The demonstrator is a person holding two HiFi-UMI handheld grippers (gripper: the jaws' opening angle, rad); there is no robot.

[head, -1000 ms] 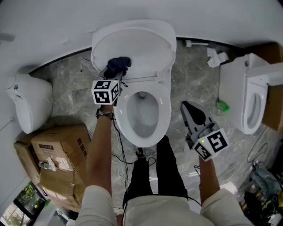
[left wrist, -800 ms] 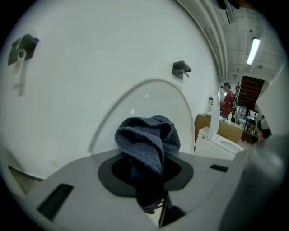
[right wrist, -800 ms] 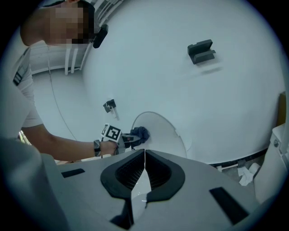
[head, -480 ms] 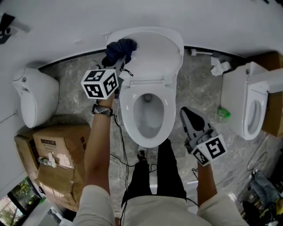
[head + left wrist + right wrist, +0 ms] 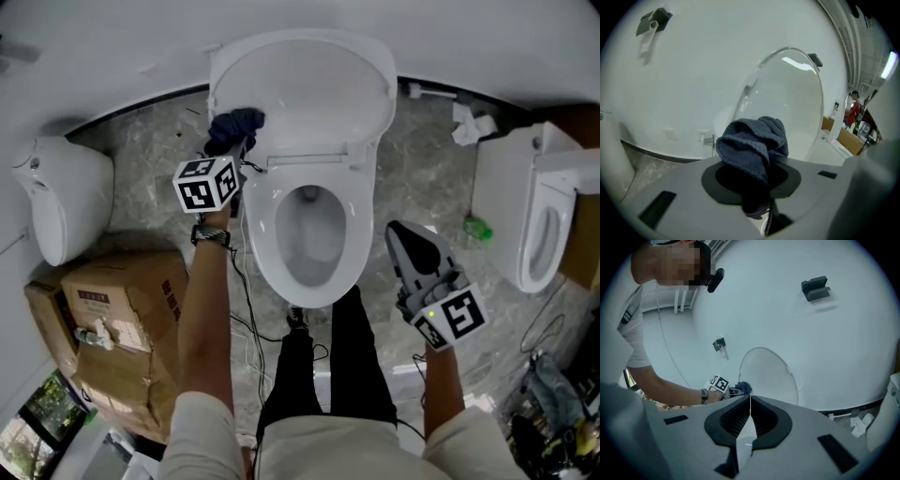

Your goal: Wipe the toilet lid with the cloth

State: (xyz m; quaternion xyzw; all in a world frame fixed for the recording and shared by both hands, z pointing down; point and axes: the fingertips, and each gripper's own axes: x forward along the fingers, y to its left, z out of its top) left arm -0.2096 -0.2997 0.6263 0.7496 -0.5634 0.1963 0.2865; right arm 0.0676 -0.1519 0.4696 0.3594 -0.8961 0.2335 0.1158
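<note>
The white toilet's raised lid [image 5: 309,89] stands against the wall, above the open bowl [image 5: 309,234]. My left gripper [image 5: 228,150] is shut on a bunched dark blue cloth [image 5: 234,128], which lies at the lid's lower left edge. In the left gripper view the cloth [image 5: 752,145] bulges out of the jaws in front of the lid [image 5: 787,108]. My right gripper [image 5: 412,246] hangs to the right of the bowl, shut and holding nothing; in its own view the jaws [image 5: 750,401] meet, with the lid [image 5: 766,376] and the cloth [image 5: 744,388] far ahead.
A second toilet [image 5: 534,225] stands at the right, a white tank [image 5: 61,206] at the left above cardboard boxes [image 5: 112,328]. A green bottle [image 5: 476,228] and crumpled paper [image 5: 472,125] lie on the marble floor. Cables [image 5: 248,319] trail beside the bowl.
My left gripper carried the cloth up toward the lid's top left, then came back down to its lower left edge. The right gripper hardly moved.
</note>
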